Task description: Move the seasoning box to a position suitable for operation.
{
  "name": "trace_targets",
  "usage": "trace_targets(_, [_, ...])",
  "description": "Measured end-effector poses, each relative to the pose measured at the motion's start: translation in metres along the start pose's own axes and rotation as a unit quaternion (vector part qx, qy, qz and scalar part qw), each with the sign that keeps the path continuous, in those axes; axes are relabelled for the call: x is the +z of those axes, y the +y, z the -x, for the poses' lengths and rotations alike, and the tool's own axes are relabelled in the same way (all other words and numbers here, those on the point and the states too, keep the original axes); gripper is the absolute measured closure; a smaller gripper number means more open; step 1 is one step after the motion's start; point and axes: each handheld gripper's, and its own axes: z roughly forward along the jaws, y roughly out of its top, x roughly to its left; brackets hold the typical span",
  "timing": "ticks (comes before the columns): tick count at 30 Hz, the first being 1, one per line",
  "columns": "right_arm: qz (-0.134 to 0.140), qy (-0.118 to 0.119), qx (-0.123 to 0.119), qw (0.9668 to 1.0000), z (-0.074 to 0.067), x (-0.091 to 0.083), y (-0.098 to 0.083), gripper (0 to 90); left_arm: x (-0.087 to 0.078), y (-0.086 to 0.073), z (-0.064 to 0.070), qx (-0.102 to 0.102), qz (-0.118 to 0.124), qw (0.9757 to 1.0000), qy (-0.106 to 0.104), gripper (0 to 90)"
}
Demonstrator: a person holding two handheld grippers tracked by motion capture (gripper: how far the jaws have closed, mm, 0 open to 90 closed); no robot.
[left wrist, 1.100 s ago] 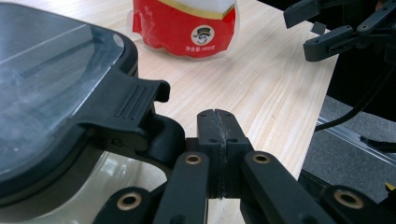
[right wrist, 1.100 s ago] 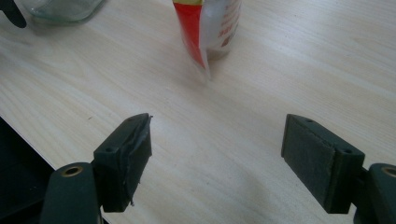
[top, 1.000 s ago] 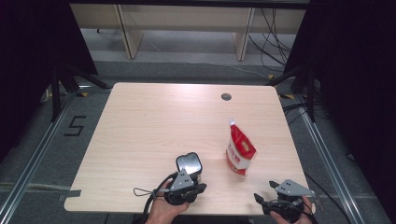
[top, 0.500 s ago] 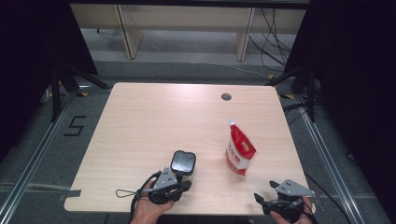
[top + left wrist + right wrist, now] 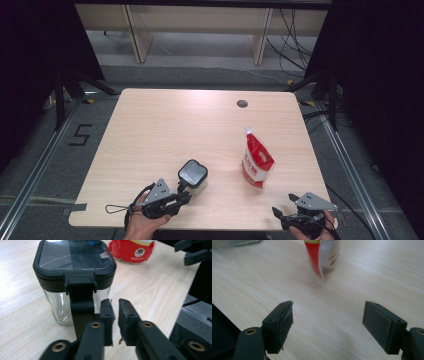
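A clear glass jar (image 5: 192, 176) with a black lid and a black side clasp (image 5: 80, 297) stands upright near the table's front edge. My left gripper (image 5: 184, 197) lies just in front and to the left of it. Its jaws have just been opening and stand a narrow gap apart (image 5: 116, 315) with nothing between them, beside the clasp. A red and white pouch (image 5: 257, 162) stands upright to the right of the jar, and its base also appears in the right gripper view (image 5: 323, 255). My right gripper (image 5: 283, 204) rests at the front right corner, open wide (image 5: 328, 322) and empty.
The light wooden table (image 5: 175, 120) has a round cable hole (image 5: 242, 103) at the back right. Wooden frames and cables lie on the floor beyond it. Dark curtains stand at both sides.
My left hand and gripper slid to the left along the front edge. The jar shifted a little left with them. The left jaws have parted slightly. The right gripper stayed put.
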Motion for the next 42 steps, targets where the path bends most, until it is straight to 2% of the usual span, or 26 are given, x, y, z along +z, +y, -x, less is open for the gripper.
trace_targets(1, [-0.002,-0.001,0.004,1.0000,-0.001,0.000,0.000,25.4,-0.002,0.000,0.001,-0.001,0.003,1.0000,0.001,72.1])
trace_targets(3, [-0.001,0.001,0.001,1.0000,0.000,0.000,0.000,25.4,-0.008,0.000,0.001,0.008,0.010,0.9999,0.000,70.0])
trace_targets(4, [-0.001,0.001,0.001,1.0000,0.000,0.000,0.000,25.4,-0.011,0.000,0.002,0.005,0.015,0.9999,0.007,67.2])
trace_targets(5, [0.003,-0.010,-0.005,0.9999,0.000,-0.001,0.000,25.4,-0.012,-0.001,0.002,0.003,0.020,0.9997,0.011,65.2])
trace_targets(6, [-0.005,-0.006,0.013,0.9999,-0.003,-0.002,0.000,25.4,-0.014,0.000,0.002,-0.001,0.020,0.9995,0.023,63.6])
trace_targets(7, [-0.007,-0.007,0.017,0.9998,-0.004,-0.002,0.000,25.4,-0.015,-0.001,0.001,-0.002,0.024,0.9995,0.023,61.2])
trace_targets(9, [-0.002,-0.009,0.011,0.9999,-0.003,-0.001,0.000,25.4,-0.016,-0.001,-0.001,-0.006,0.023,0.9994,0.024,58.6])
trace_targets(10, [-0.003,-0.008,0.013,0.9999,-0.003,-0.002,0.000,25.4,-0.016,-0.002,-0.001,-0.017,0.023,0.9991,0.031,58.0])
trace_targets(11, [0.001,-0.003,0.009,1.0000,-0.003,-0.001,0.000,25.4,-0.017,-0.002,-0.002,-0.013,0.016,0.9990,0.040,57.0])
trace_targets(12, [0.002,0.000,-0.003,1.0000,-0.001,-0.001,0.000,25.4,-0.016,-0.003,-0.003,-0.016,0.018,0.9989,0.040,54.5])
trace_targets(16, [0.001,-0.006,-0.001,1.0000,-0.002,-0.001,0.000,25.4,-0.009,-0.003,-0.006,-0.008,0.007,0.9984,0.056,51.8])
trace_targets(17, [0.001,0.002,0.001,1.0000,-0.001,0.000,0.000,25.4,-0.008,-0.002,-0.007,0.005,0.003,0.9985,0.054,51.8])
trace_targets(18, [-0.007,0.015,-0.002,0.9999,-0.001,0.000,0.001,25.4,-0.005,-0.002,-0.008,0.005,-0.001,0.9984,0.056,51.9])
trace_targets(20, [-0.007,0.015,-0.004,0.9999,-0.001,0.000,0.001,25.4,0.001,-0.002,-0.010,0.001,-0.003,0.9984,0.057,52.4])
trace_targets(21, [-0.007,0.015,-0.004,0.9999,-0.001,0.000,0.001,25.5,0.002,-0.001,-0.012,0.006,-0.007,0.9984,0.057,53.0])
trace_targets(22, [-0.007,0.015,-0.005,0.9998,-0.001,0.000,0.001,25.5,0.004,-0.002,-0.011,-0.004,-0.008,0.9983,0.057,55.0])
trace_targets(24, [-0.006,0.016,-0.005,0.9998,-0.001,0.000,0.001,25.6,0.005,-0.001,-0.013,0.001,-0.002,0.9982,0.060,57.1])
trace_targets(27, [-0.007,0.015,-0.004,0.9999,-0.001,0.000,0.001,25.6,0.005,0.000,-0.017,0.016,-0.010,0.9979,0.062,59.0])
trace_targets(32, [-0.006,0.013,0.000,0.9999,-0.003,0.000,0.001,25.5,0.006,0.000,-0.022,0.004,-0.005,0.9978,0.067,60.7])
trace_targets(35, [-0.008,0.017,-0.005,0.9998,-0.002,0.000,0.001,25.6,0.007,0.000,-0.021,0.008,-0.009,0.9976,0.069,63.1])
trace_targets(36, [-0.008,0.017,-0.005,0.9998,-0.002,0.000,0.001,25.5,0.007,0.000,-0.021,0.015,-0.013,0.9974,0.069,64.1])
trace_targets(37, [-0.008,0.017,-0.005,0.9998,-0.002,0.000,0.001,25.5,0.009,0.000,-0.021,0.010,-0.011,0.9977,0.066,65.0])
trace_targets(39, [-0.007,0.016,-0.006,0.9998,-0.001,0.000,0.001,25.6,0.008,0.001,-0.021,0.014,-0.010,0.9975,0.068,69.3])
trace_targets(40, [-0.007,0.016,-0.005,0.9998,-0.001,0.000,0.001,25.5,0.008,0.001,-0.023,0.027,-0.011,0.9971,0.070,71.0])
trace_targets(42, [-0.007,0.016,-0.005,0.9998,-0.001,0.000,0.001,25.6,0.007,0.001,-0.025,0.025,-0.014,0.9972,0.068,71.4])
